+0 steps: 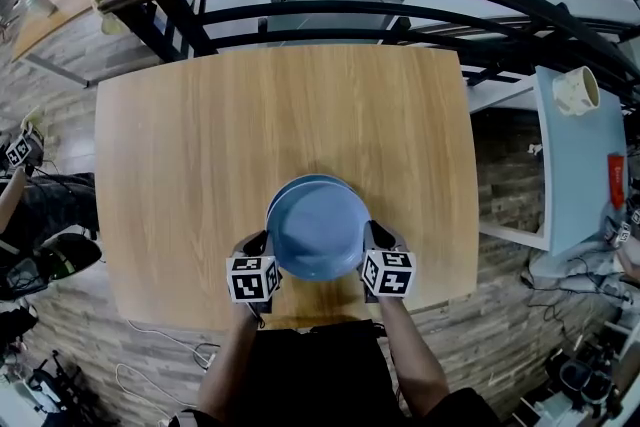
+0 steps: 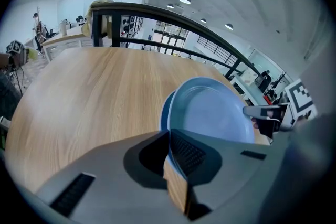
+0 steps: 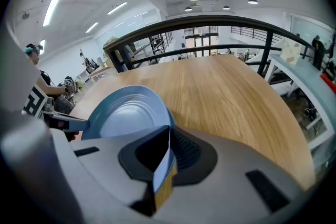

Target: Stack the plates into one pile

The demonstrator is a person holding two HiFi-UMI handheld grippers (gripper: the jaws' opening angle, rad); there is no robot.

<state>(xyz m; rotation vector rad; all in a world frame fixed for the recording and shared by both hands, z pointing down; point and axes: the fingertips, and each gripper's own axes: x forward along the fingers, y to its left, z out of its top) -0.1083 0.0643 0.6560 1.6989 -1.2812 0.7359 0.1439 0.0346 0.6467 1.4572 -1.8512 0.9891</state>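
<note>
Head view: grippers (image 1: pixel 266 249) (image 1: pixel 369 241) (clamped) flanking plate (image 1: pixel 318 227)

Both handheld units are the same build: left gripper (image 1: pixel 262 243) and right gripper (image 1: pixel 371 237) have matte grey moulded plastic shells with a black recessed jaw pocket, ribbed black pads (image 2: pixel 186 153) and black slot-shaped insets (image 2: pixel 73 194) on top. Each carries a white marker cube (image 1: pixel 252 278) printed with black square patterns. The person wears a black top (image 1: pixel 300 365).

plate (image 1: pixel 318 230) (blue) | left tongs (image 1: pixel 263 253) + right tongs (image 1: pixel 371 243) grip rim | table (image 1: pixel 190 155)
</note>
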